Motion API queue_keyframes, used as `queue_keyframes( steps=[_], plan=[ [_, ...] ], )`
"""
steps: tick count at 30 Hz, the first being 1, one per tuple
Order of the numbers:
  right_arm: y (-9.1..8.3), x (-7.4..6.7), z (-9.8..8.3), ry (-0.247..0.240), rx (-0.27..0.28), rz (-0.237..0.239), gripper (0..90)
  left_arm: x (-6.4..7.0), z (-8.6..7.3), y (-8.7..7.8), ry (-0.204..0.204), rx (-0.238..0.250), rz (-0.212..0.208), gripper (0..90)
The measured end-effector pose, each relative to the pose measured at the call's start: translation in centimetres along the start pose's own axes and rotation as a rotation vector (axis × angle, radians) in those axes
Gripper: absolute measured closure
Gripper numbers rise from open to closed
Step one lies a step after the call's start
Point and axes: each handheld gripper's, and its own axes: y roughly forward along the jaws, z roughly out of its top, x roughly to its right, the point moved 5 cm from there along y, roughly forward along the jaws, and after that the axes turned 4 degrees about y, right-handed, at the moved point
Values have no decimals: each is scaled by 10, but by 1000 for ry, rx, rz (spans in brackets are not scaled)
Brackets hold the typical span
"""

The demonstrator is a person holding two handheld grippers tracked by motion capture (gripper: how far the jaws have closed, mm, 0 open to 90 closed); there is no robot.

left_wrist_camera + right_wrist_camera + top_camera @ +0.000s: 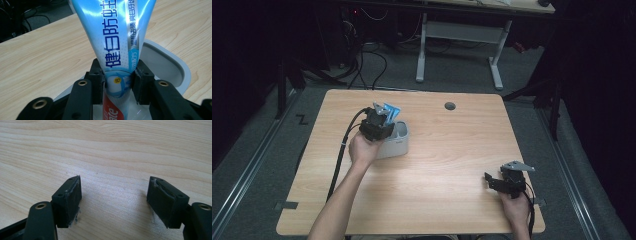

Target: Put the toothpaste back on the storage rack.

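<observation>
Left gripper (117, 83) clamps a toothpaste tube (117, 37) above a grey cup (175, 67).

The jaws pinch the blue-and-white tube near its lower end, its red end pointing down into the cup on the bench (452, 150). The right gripper (113, 200) rests low over bare wood near the bench's front right corner, jaws wide, nothing between them.

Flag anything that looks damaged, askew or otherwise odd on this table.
The right gripper has worn pads: their edges look frayed and ragged, with bits peeling at the lower corner. The toothpaste tube is pinched narrow where the left gripper clamps it over the white container. Nothing is spilled.
</observation>
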Motion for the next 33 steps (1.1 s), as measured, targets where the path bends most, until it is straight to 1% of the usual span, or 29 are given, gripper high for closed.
queue_keyframes(
  steps=[4,7,10,13,17,19,21,23,26,31,33],
  plan=[
    [0,0,0,0,0,0,279,1,0,0,1,4,-8,648],
    [0,0,0,0,0,0,279,0,1,-2,-14,8,-27,634],
    [0,0,0,0,0,0,279,-1,0,-5,-14,5,-25,624],
    [0,0,0,0,0,0,279,0,1,-8,-6,9,-24,586],
    [0,0,0,2,-1,-2,279,0,2,-14,-14,25,-41,529],
    [0,0,0,1,-1,-2,279,1,2,-17,-12,34,-42,508],
    [0,0,0,2,-1,-1,279,1,1,-20,-21,48,-48,494],
    [0,0,0,1,-1,-2,279,1,0,-23,-24,53,-48,477],
    [0,0,0,2,-1,-2,279,-1,-3,-26,-33,61,-46,468],
    [0,0,0,3,-1,-2,279,-5,-4,-34,-55,95,-41,459],
    [0,0,0,2,-1,-2,279,-7,-5,-38,-55,98,-38,457]
  ],
)
